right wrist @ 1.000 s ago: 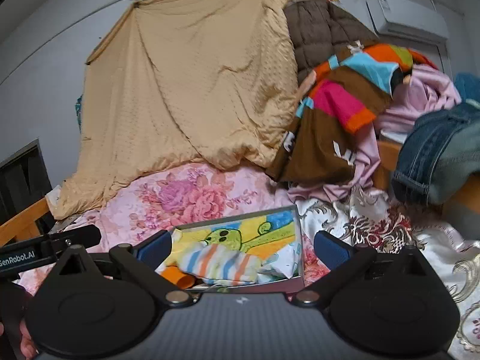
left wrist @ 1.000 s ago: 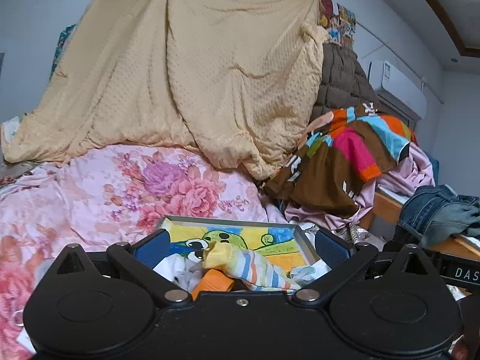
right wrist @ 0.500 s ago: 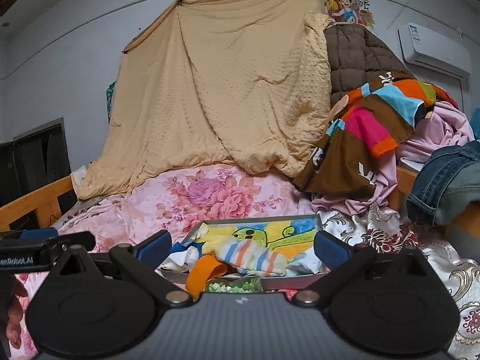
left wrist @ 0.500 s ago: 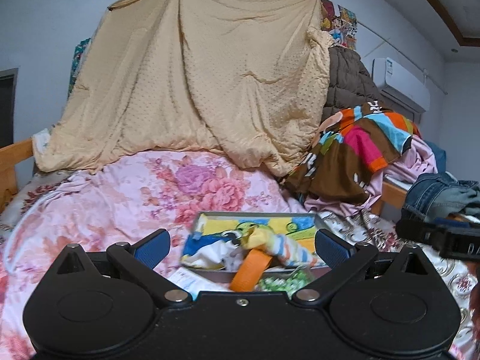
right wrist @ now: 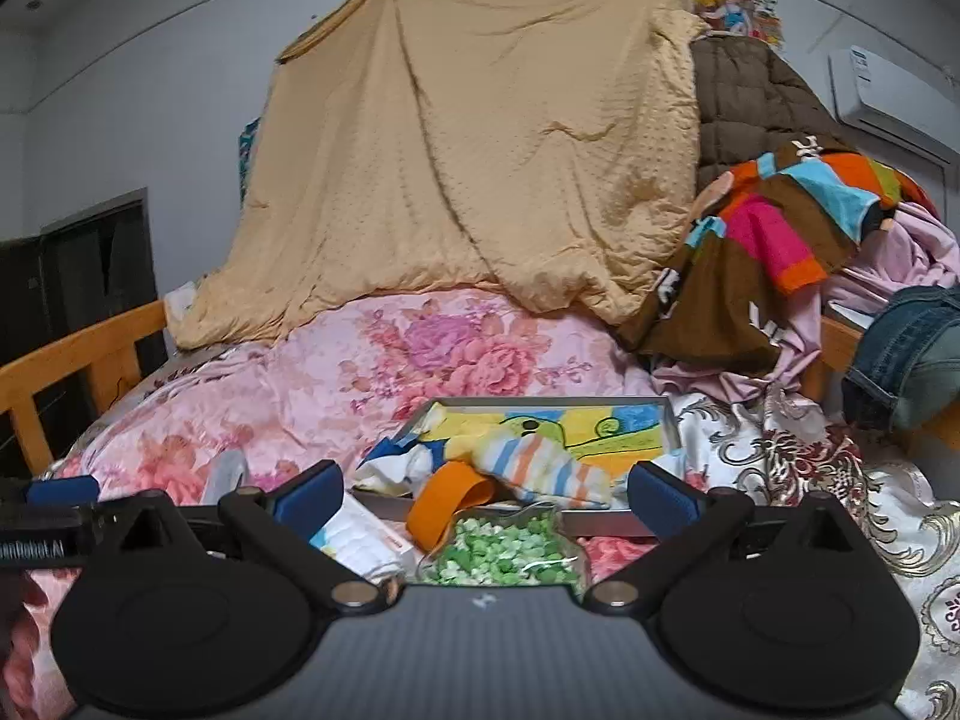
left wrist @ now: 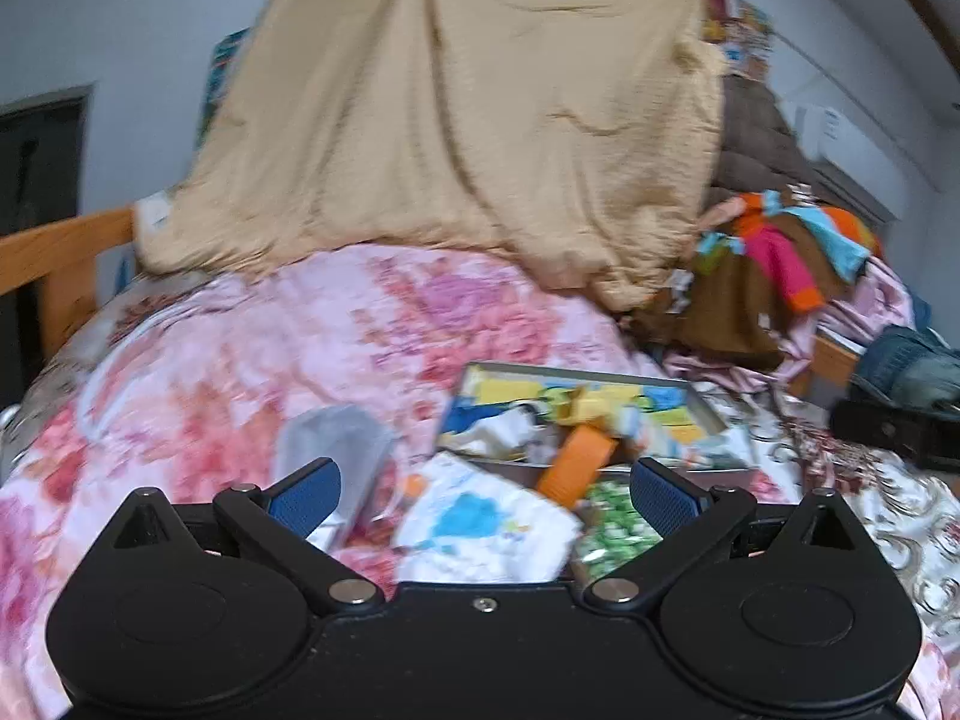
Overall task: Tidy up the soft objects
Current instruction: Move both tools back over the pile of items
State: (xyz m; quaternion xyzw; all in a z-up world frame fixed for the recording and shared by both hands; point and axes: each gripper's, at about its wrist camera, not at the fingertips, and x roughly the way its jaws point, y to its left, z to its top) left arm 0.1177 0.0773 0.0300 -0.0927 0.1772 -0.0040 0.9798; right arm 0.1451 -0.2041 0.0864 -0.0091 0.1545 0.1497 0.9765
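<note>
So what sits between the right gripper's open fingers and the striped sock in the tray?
In the right wrist view, a clear bag of green pieces and an orange band lie between the right gripper and the striped sock.

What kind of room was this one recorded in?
Most likely a bedroom: a wooden-framed bed under a pink floral quilt, clothes heaped beside it, and a wall-mounted air conditioner.

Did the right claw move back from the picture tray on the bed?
Yes. The right claw has backed away from the tray: a second ago the tray sat right between its fingers, now it lies farther off, and a green bag shows in front.
</note>
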